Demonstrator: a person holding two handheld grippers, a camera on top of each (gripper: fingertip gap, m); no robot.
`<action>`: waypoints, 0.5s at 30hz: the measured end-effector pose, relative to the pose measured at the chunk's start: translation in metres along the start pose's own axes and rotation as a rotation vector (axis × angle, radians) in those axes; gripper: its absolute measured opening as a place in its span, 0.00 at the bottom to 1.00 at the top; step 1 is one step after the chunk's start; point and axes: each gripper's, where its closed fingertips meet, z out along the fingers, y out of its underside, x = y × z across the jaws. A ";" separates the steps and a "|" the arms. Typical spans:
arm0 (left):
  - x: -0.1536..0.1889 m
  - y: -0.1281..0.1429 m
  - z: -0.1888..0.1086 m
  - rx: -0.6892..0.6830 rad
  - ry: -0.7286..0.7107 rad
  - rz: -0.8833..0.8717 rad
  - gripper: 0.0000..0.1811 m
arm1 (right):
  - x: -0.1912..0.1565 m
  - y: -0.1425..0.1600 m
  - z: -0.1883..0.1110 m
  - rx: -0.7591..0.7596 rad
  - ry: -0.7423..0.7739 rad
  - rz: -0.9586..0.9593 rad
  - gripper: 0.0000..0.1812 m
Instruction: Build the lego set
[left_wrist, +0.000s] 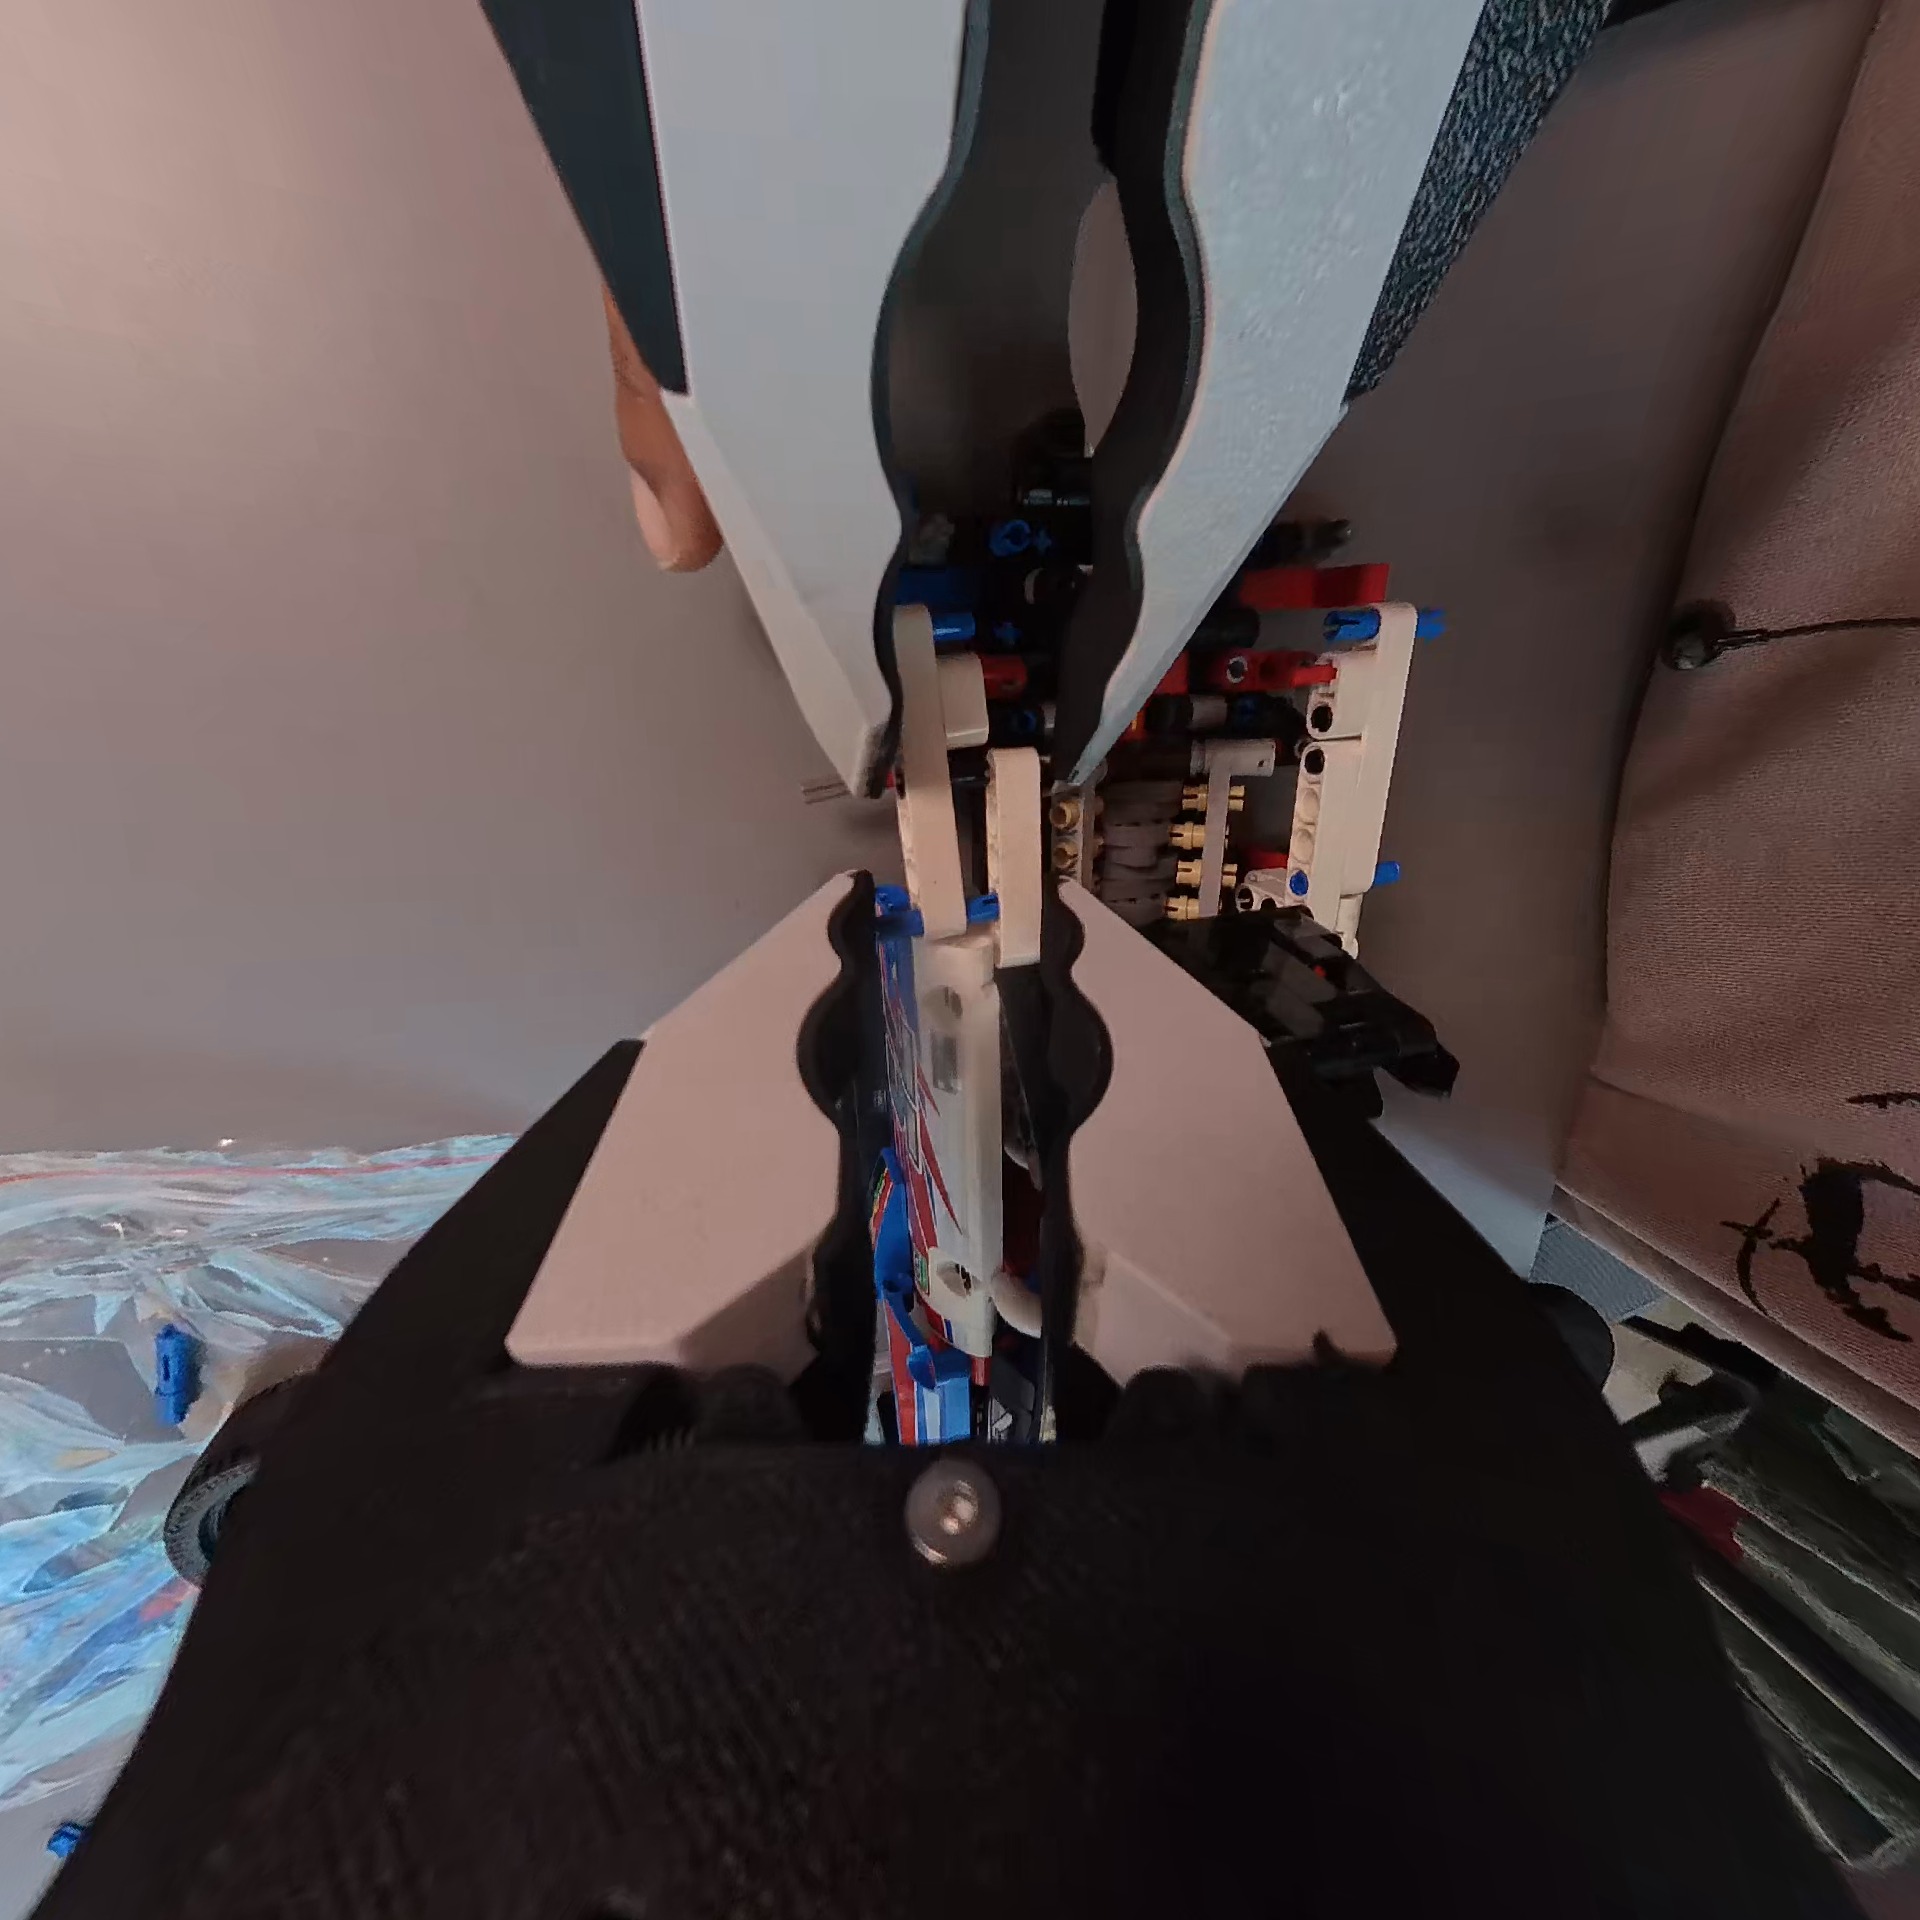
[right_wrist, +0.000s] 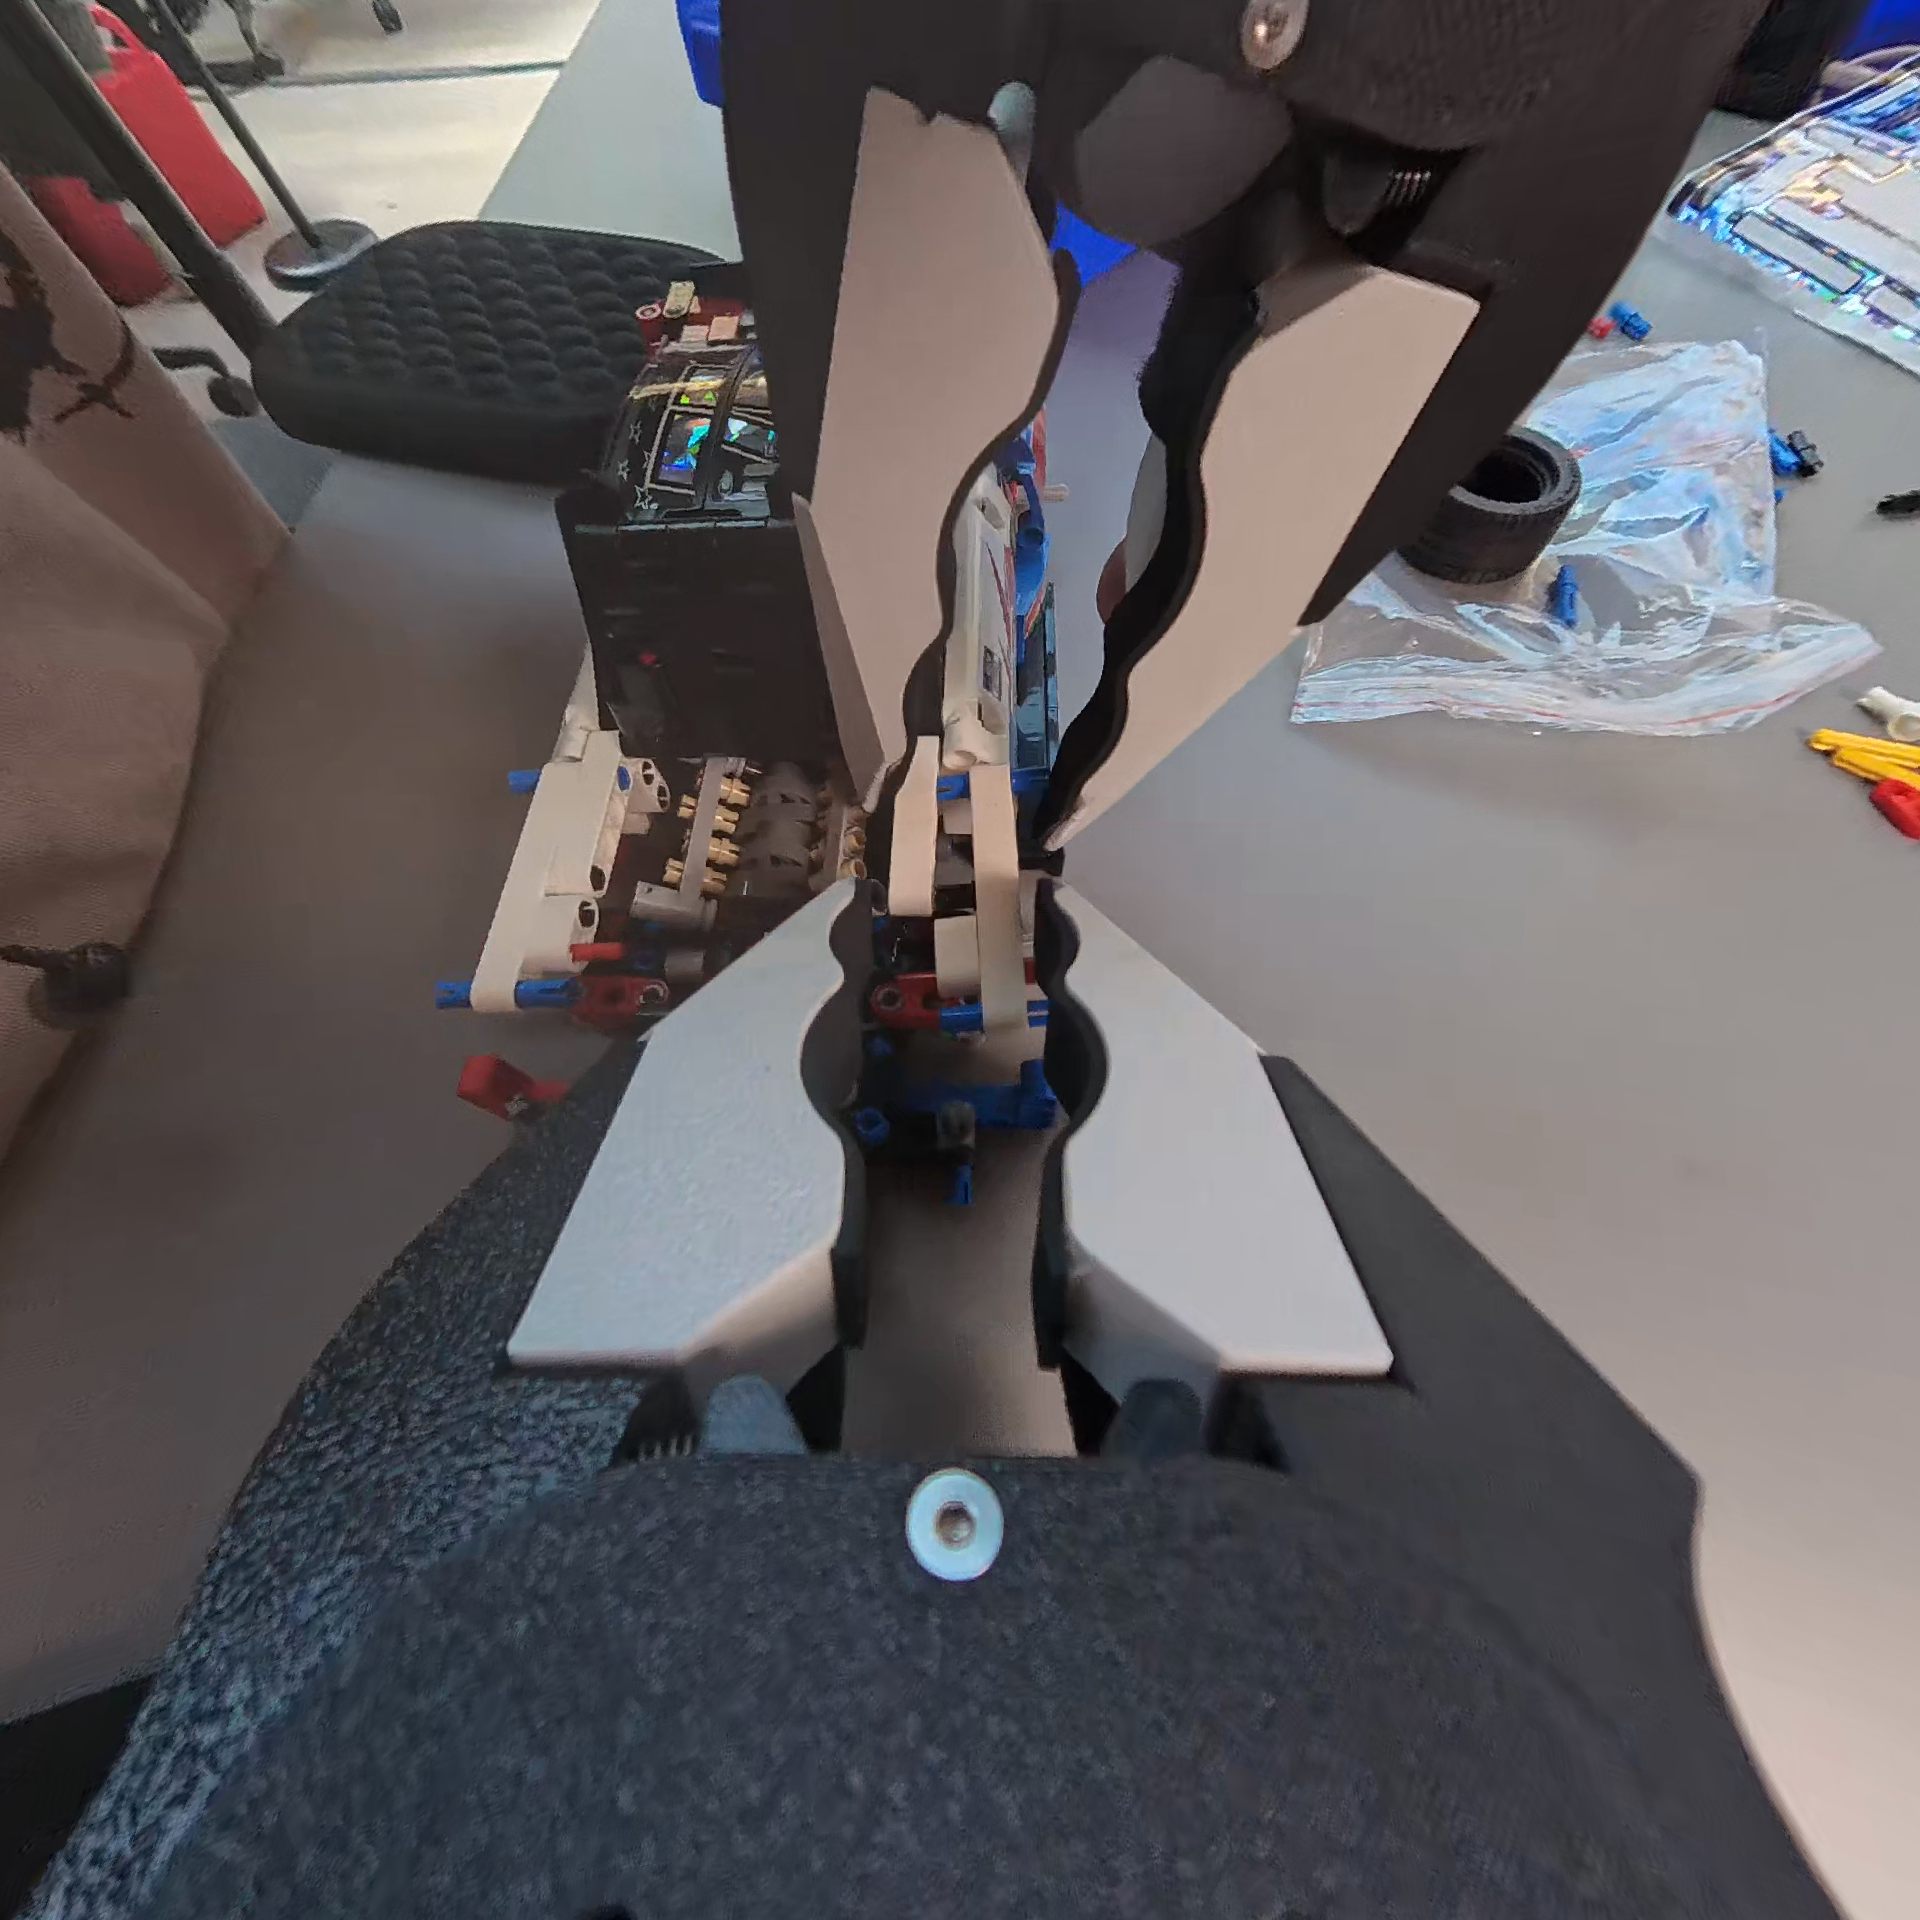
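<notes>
A part-built Lego car (left_wrist: 1340, 790) of white, black, red and blue Technic parts lies on the grey table (right_wrist: 1455, 1039). It also shows in the right wrist view (right_wrist: 561, 862). My left gripper (left_wrist: 961, 904) is shut on the car's white stickered side panel (left_wrist: 951, 1091). My right gripper (right_wrist: 951, 894) is shut on the white curved beams (right_wrist: 992, 862) at the car's end. The two grippers face each other tip to tip. The right gripper comes in from the top of the left wrist view (left_wrist: 977, 769), and the left gripper from the top of the right wrist view (right_wrist: 971, 800).
A clear plastic bag (right_wrist: 1621, 582) with blue pins and a black tyre (right_wrist: 1496, 509) lie to the right. Yellow and red loose parts (right_wrist: 1860, 753) sit near the right edge, and a red piece (right_wrist: 509, 1081) by the car. A beige cushion (right_wrist: 83, 623) and a black chair seat (right_wrist: 468, 332) are on the left. The grippers are tip to tip, or close to it.
</notes>
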 end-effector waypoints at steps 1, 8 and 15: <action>0.000 0.000 0.000 0.009 0.004 0.000 0.17 | 0.000 0.000 0.000 0.002 -0.005 0.007 0.16; 0.002 0.002 0.000 0.074 0.051 -0.011 0.17 | -0.002 -0.001 0.004 0.006 -0.022 0.056 0.16; 0.002 0.004 -0.002 0.162 0.094 -0.010 0.17 | -0.001 -0.003 0.007 0.004 -0.014 0.074 0.12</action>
